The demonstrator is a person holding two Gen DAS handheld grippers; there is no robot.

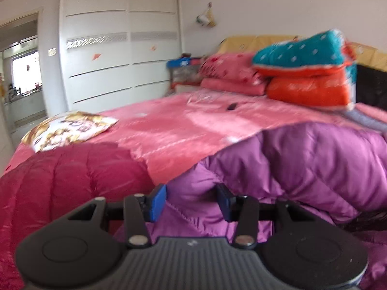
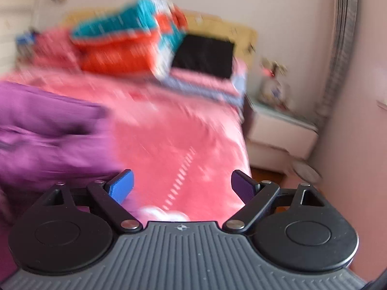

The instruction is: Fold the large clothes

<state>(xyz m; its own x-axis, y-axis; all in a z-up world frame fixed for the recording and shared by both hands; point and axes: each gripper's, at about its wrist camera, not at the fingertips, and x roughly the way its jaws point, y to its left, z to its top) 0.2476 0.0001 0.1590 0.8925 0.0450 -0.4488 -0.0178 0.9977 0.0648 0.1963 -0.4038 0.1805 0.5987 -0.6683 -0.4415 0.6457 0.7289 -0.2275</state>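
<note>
Purple quilted coat is seen bunched on the bed, not yet folded flat. Left tongs are parted around a coat fold, grip unclear. Right tongs are spread wide, empty. Most folding is left.

Two wrist cameras, both low over the bed's near end, facing its headboard.

The left wrist view sits close above the purple quilted coat, looking along the left tongs up the pink bedspread and left to the white wardrobe. The right wrist view, blurred, looks along the right tongs toward the nightstand. Both share the coat, the bedspread and the stacked teal-and-orange quilt.
</note>
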